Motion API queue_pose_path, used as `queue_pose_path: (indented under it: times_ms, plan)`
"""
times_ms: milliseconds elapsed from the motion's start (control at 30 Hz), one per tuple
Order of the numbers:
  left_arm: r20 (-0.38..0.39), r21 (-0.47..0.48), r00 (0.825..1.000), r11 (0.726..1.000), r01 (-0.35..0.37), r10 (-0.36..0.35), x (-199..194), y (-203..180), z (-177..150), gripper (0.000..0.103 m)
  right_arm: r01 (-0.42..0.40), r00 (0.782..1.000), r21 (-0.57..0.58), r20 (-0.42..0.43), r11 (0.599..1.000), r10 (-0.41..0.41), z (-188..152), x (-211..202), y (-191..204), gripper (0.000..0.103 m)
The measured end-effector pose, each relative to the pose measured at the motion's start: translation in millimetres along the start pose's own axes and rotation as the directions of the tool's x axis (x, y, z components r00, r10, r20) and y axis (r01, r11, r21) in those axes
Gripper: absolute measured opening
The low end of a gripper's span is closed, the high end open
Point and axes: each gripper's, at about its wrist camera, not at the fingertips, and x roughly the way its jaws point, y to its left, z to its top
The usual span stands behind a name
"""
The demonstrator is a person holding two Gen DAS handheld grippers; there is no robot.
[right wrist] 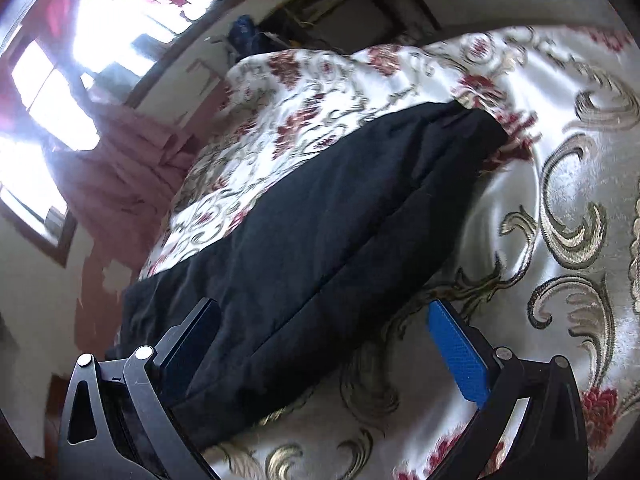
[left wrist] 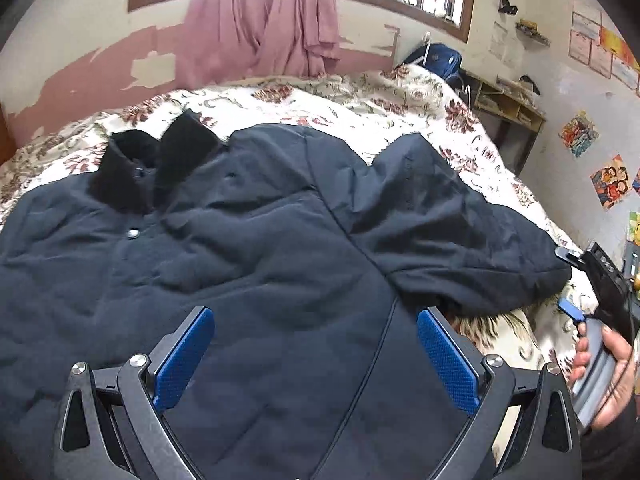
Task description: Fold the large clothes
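A large dark navy jacket [left wrist: 248,248] with a black furry collar [left wrist: 160,164] lies spread front-up on a floral bedspread [left wrist: 360,100]. Its right sleeve [left wrist: 452,240] is folded in across the body. My left gripper [left wrist: 316,320] hovers open above the jacket's lower front, nothing between its blue pads [left wrist: 182,360]. In the right wrist view, the dark sleeve [right wrist: 328,224] stretches away over the bedspread [right wrist: 560,184]. My right gripper [right wrist: 324,316] is open around the sleeve's near end, its left finger over the cloth and its right finger [right wrist: 456,352] over the bedspread.
A person's hand [left wrist: 604,368] holds the right gripper's body [left wrist: 600,280] at the bed's right edge. Pink curtains [left wrist: 260,20] hang under a window on the back wall. A wooden shelf [left wrist: 508,108] and a blue bag [left wrist: 436,60] stand beyond the bed.
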Motion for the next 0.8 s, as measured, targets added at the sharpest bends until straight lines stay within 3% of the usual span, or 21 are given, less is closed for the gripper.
queue_pose_path:
  times_ms: [100,200,267,300,333,533,667,800]
  plan:
    - [-0.047,0.006,0.999,1.0,0.003,-0.003,23.1,-7.4,1.7,0.102,-0.032,0.999,0.067,-0.026,0.997,0.034,4.8,13.8,-10.0,0.082]
    - [-0.127,0.021,0.992,1.0,-0.006,0.009,46.6,-12.2,-1.3,0.102,-0.016,1.0,0.092,-0.023,0.996,0.019,5.9,19.6,-11.1,0.051]
    - [-0.132,0.011,0.991,1.0,0.0,0.001,52.2,-11.9,-4.4,0.103,-0.026,1.0,0.101,-0.011,0.995,0.027,8.3,22.4,-10.0,0.037]
    - [-0.133,0.001,0.991,1.0,0.007,-0.006,53.0,-10.7,-5.5,0.103,-0.037,0.999,0.1,-0.005,0.994,0.037,9.5,21.8,-9.8,0.022]
    - [-0.138,-0.002,0.99,1.0,0.01,-0.01,54.5,-9.8,-5.7,0.103,-0.049,0.999,0.098,0.0,0.994,0.049,9.9,20.1,-9.1,0.015]
    - [-0.135,-0.066,0.989,0.996,0.054,-0.062,39.7,7.9,-4.5,0.103,-0.154,0.982,0.033,0.112,0.987,0.15,13.3,-12.6,19.3,0.007]
    - [-0.111,-0.1,0.992,0.994,0.048,-0.059,13.3,35.6,-4.5,0.103,-0.209,0.951,-0.106,0.21,0.972,0.227,5.8,-57.3,60.1,0.007]
    - [-0.092,-0.106,0.996,0.994,0.003,-0.013,-24.9,79.0,-7.8,0.103,-0.257,0.915,-0.284,0.237,0.924,0.328,-22.3,-100.2,119.0,0.007]
